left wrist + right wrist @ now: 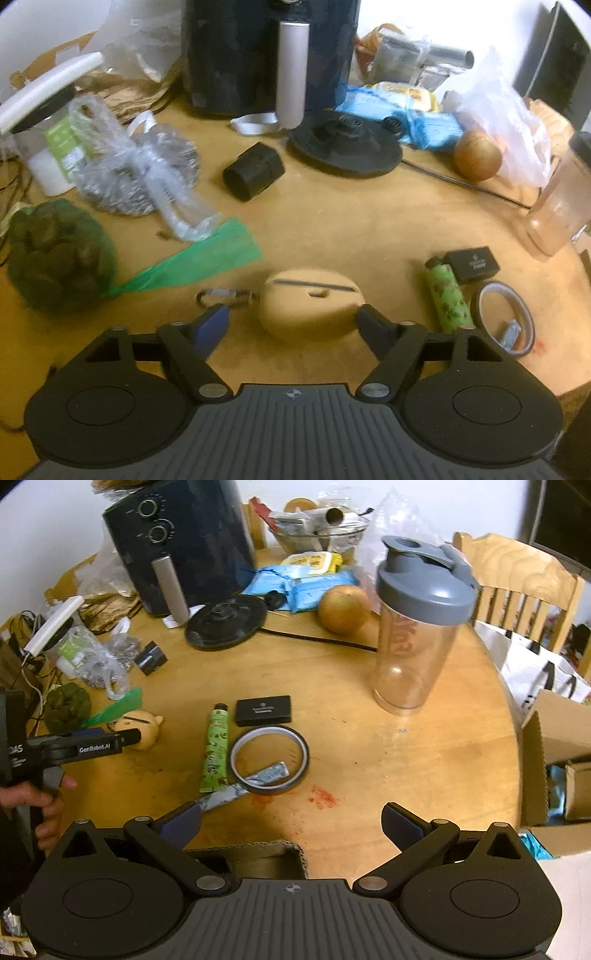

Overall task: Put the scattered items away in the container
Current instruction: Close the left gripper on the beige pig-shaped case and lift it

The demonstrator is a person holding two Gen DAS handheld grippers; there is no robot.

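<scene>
A tan rounded case (310,304) with a carabiner (225,296) lies on the round wooden table (332,221). My left gripper (293,317) is open, its fingers on either side of the case's near end, not closed on it. The case also shows in the right wrist view (142,728) with the left gripper (125,738) at it. My right gripper (291,825) is open and empty above the table's near edge. A green tube (215,749), a tape ring (269,759), a small black box (263,710) and a foil packet (243,786) lie ahead of it. An open cardboard box (554,775) stands at the right.
A dark air fryer (177,542), kettle base (226,621), an onion (343,608), a shaker bottle (417,627), blue packets (314,585), a net bag (55,254), plastic-wrapped items (140,173), a black cylinder (253,171) and a wooden chair (517,579) crowd the table's far side. A cardboard flap (266,856) lies under my right gripper.
</scene>
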